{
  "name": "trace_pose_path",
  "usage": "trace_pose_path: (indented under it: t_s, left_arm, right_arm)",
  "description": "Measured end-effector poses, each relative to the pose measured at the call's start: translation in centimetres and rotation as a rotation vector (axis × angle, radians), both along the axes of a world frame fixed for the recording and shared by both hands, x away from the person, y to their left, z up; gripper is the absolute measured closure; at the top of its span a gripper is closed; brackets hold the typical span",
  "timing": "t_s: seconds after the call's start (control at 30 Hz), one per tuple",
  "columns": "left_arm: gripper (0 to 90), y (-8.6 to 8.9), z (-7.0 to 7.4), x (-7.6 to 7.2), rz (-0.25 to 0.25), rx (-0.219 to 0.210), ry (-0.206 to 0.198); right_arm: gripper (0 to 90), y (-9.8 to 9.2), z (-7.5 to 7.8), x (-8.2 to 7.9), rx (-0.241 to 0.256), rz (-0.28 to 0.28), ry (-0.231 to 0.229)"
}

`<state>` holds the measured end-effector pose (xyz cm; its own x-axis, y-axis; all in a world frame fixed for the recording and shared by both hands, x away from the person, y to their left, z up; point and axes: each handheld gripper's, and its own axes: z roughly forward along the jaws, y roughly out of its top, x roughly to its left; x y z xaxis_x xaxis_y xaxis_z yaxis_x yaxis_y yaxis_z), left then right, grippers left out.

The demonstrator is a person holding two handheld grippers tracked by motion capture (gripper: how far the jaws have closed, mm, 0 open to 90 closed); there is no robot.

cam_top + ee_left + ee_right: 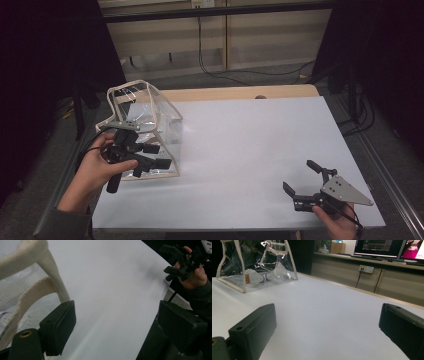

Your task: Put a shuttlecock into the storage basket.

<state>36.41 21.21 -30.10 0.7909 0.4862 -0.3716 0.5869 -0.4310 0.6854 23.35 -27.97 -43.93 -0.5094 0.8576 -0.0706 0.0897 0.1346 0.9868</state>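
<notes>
Both tongs, left (152,156) and right (303,181), gape wide, empty (right gripper view reveals shuttlecocks (265,275) inside the clear bag (169,127)).

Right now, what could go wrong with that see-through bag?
The clear bag stands near the table's left edge, so a nudge from the open left gripper might push it off. Its cream straps hang loose by the jaws and could snag. The shuttlecocks inside look light and might tumble out.
</notes>
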Motion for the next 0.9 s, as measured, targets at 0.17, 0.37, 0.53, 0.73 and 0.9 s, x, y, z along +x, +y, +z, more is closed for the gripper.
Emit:
trace_pose_path:
  t_s: [0.17, 0.37, 0.53, 0.73, 0.9]
  left_arm:
    - [15.6, -0.2, -0.5, -0.1, -0.005, -0.003, 0.005]
    - [15.4, -0.5, -1.2, -0.1, -0.012, -0.003, 0.013]
    - [15.2, -0.6, -1.7, -0.2, -0.011, -0.002, 0.021]
    - [15.2, -0.9, -2.3, -0.3, -0.014, -0.001, 0.018]
    - [15.2, -1.2, -2.9, -0.4, -0.016, 0.004, 0.020]
  right_arm:
    - [1.5, 0.0, 0.0, 0.0, 0.000, -0.001, -0.001]
    - [1.5, 0.0, 0.0, 0.0, 0.000, 0.001, 0.000]
    - [1.5, 0.0, 0.0, 0.0, -0.001, 0.000, 0.000]
    - [1.5, 0.0, 0.0, 0.0, 0.000, 0.001, 0.000]
    - [1.5, 0.0, 0.0, 0.0, 0.001, 0.003, 0.000]
